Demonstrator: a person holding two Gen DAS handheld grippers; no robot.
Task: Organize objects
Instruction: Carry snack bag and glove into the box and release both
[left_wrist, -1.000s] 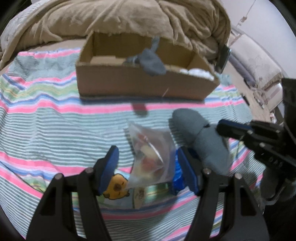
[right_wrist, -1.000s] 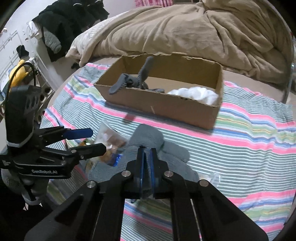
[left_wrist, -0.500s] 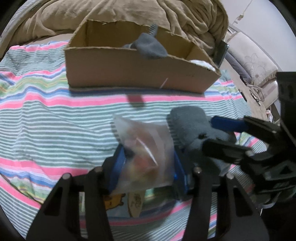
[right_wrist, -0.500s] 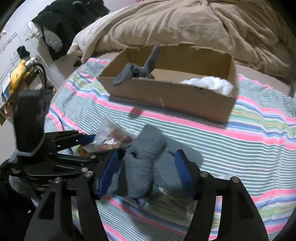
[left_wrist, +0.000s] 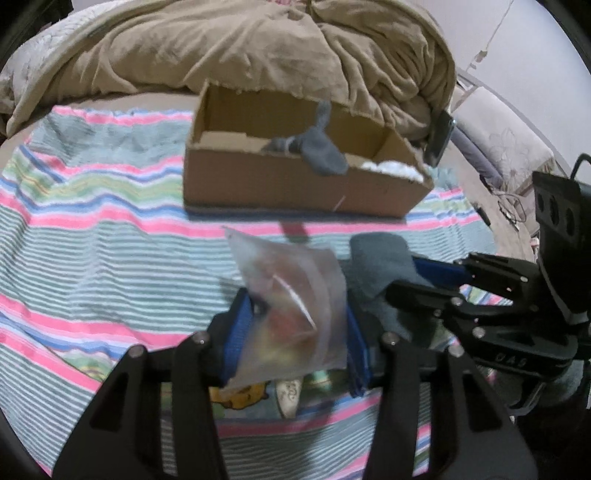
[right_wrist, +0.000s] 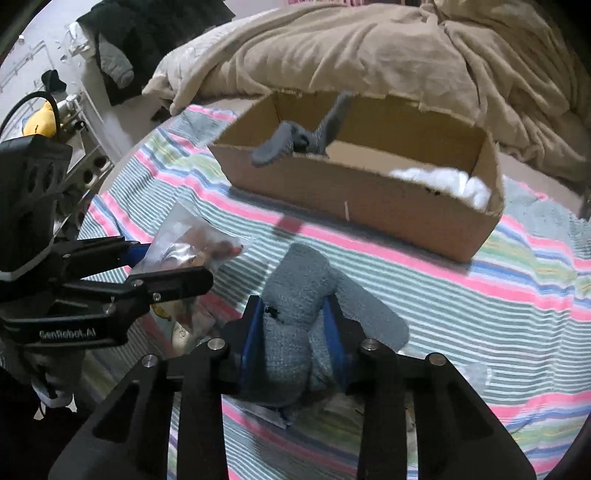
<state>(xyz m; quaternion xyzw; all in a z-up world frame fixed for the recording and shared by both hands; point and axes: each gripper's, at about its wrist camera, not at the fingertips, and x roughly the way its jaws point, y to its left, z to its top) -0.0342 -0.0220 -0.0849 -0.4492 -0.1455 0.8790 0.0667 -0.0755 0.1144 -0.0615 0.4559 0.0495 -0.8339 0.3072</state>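
Note:
My left gripper is shut on a clear plastic bag of small reddish items and holds it above the striped blanket; the bag also shows in the right wrist view. My right gripper is shut on a grey sock, which also shows in the left wrist view. The cardboard box stands behind on the blanket. It holds a grey sock draped over its front wall and white cloth at its right end.
A beige duvet is heaped behind the box. A phone leans by the box's right corner. A flat packet with a yellow cartoon print lies under my left gripper. Dark clothes lie at the far left.
My left gripper closed on the plastic bag and lifted it. My right gripper opened from shut, then closed on the grey sock.

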